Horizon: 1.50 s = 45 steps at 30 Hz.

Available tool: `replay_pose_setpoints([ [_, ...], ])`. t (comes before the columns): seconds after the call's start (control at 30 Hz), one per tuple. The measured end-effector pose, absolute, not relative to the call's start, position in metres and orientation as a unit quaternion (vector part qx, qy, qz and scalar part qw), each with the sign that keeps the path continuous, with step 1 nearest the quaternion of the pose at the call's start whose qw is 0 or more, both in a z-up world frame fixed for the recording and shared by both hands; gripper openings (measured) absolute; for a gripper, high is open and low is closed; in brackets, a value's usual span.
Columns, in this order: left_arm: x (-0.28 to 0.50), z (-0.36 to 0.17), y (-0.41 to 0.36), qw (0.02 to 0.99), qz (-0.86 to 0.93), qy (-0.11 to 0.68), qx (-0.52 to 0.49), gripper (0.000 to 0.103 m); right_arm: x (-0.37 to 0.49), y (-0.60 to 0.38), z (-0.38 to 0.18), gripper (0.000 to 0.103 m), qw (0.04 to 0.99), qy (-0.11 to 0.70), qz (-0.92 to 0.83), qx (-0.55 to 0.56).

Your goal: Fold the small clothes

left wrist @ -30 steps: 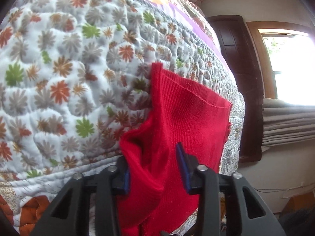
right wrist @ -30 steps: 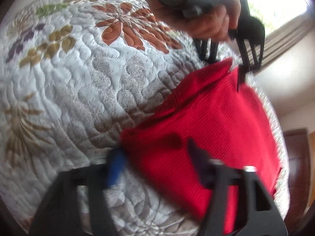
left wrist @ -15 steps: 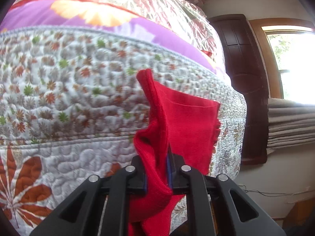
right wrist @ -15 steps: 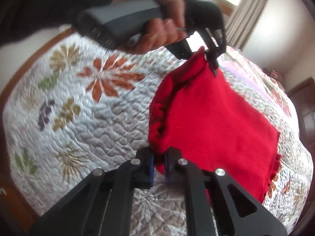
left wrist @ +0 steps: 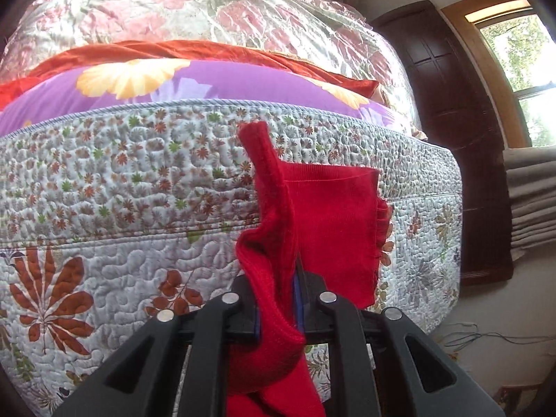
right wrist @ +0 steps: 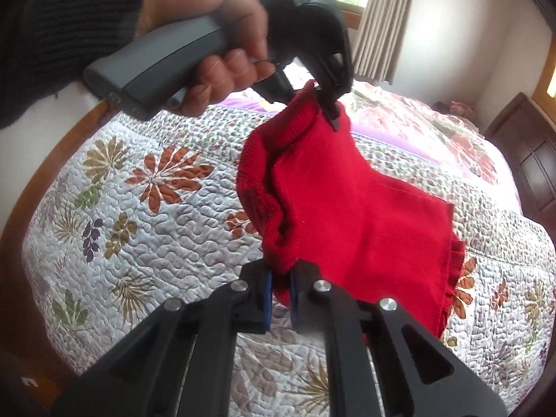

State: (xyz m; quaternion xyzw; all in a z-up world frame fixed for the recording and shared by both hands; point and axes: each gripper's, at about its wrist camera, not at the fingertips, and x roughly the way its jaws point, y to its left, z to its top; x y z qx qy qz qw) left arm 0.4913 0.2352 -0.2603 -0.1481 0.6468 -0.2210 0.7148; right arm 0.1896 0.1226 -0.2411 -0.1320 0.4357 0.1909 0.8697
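Observation:
A small red knit garment hangs in the air above the quilted bed, stretched between both grippers. My right gripper is shut on one ribbed corner near the bottom of the right wrist view. My left gripper, held by a hand, pinches the other corner higher up. In the left wrist view my left gripper is shut on a bunched edge of the red garment, whose lower part trails over the quilt.
A purple flowered cover and a pink floral cover lie piled at the far end of the bed. A dark wooden door, a window with a curtain and a wooden bed frame surround it.
Both grippers went from open around the garment's edges to shut on them, then lifted it off the quilt. The garment now hangs stretched between them.

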Motion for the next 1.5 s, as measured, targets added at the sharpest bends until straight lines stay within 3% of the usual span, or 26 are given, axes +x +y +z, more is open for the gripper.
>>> replay_pose_setpoints([
  [0.3,0.484,-0.236,0.2,0.748,-0.188,0.631,-0.084,0.013,0.194,0.093,-0.229,0.006,0.882,0.418,0.191,-0.099],
  [0.7,0.493,-0.231,0.16,0.746,-0.184,0.635,-0.073,0.013,0.202,0.054,-0.226,0.006,0.888,0.423,0.173,-0.051],
  [1.5,0.5,-0.308,0.003,0.729,-0.129,0.672,-0.021,0.013,0.218,-0.097,-0.299,0.006,0.855,0.491,0.139,0.089],
])
